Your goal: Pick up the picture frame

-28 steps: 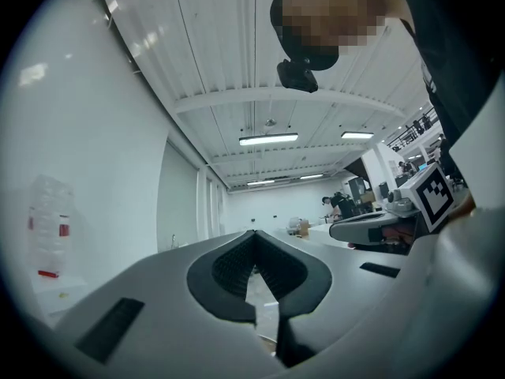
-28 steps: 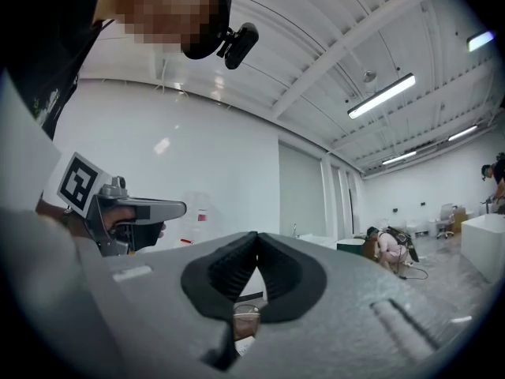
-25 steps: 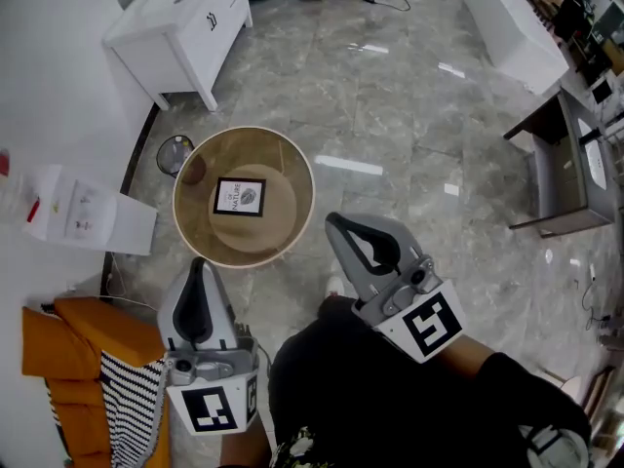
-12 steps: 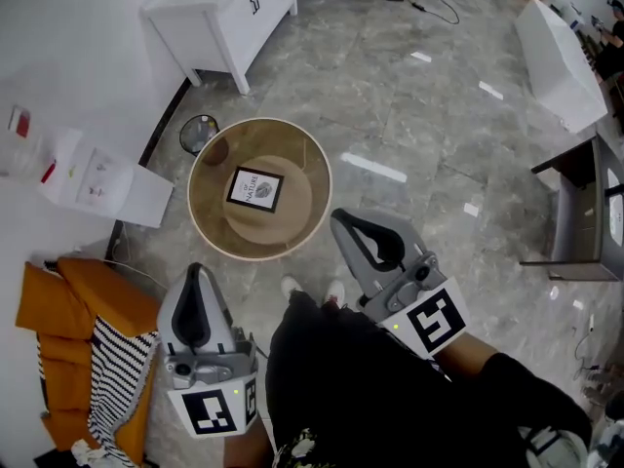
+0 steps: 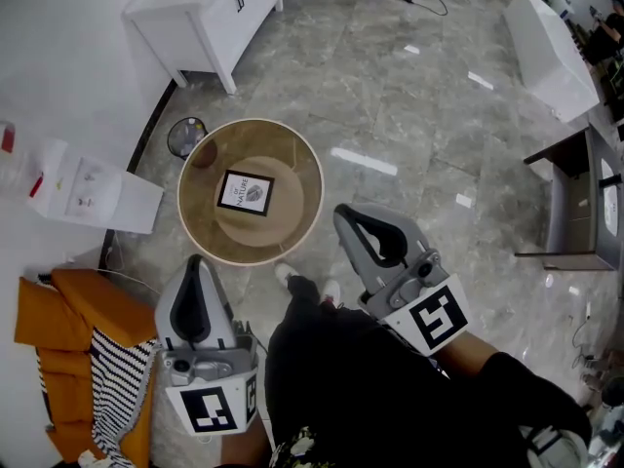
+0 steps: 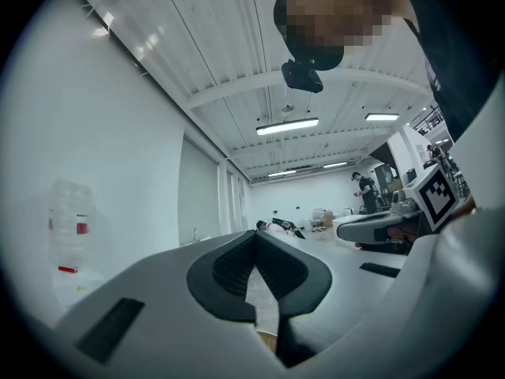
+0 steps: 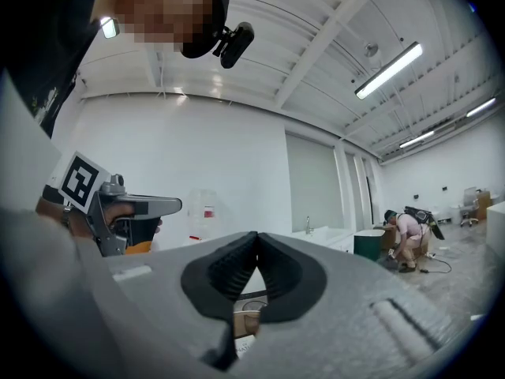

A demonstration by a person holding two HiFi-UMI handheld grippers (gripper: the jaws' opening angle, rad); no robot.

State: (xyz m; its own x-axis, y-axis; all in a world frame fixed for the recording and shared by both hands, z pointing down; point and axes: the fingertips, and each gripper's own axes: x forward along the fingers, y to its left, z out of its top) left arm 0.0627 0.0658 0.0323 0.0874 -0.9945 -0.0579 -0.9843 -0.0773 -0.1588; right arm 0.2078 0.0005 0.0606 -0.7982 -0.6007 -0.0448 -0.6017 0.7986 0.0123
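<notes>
On the round desk [image 5: 297,159]: the picture frame [image 5: 245,192] lay flat near the centre, at 11 o'clock from the person in the head view.
Left hand-held gripper [image 5: 196,264]: jaws closed together, holding nothing, just short of the desk's 7 o'clock edge.
Right hand-held gripper [image 5: 343,214]: jaws likewise closed and empty, off the desk's 4 o'clock side.
Risk one: arriving with the jaws closed would likely shove the frame across the desk rather than grip it.
Risk two: a flat-lying frame offers only a thin edge, so a shallow pinch could slip and drop it onto the stone floor [image 5: 429,144].
</notes>
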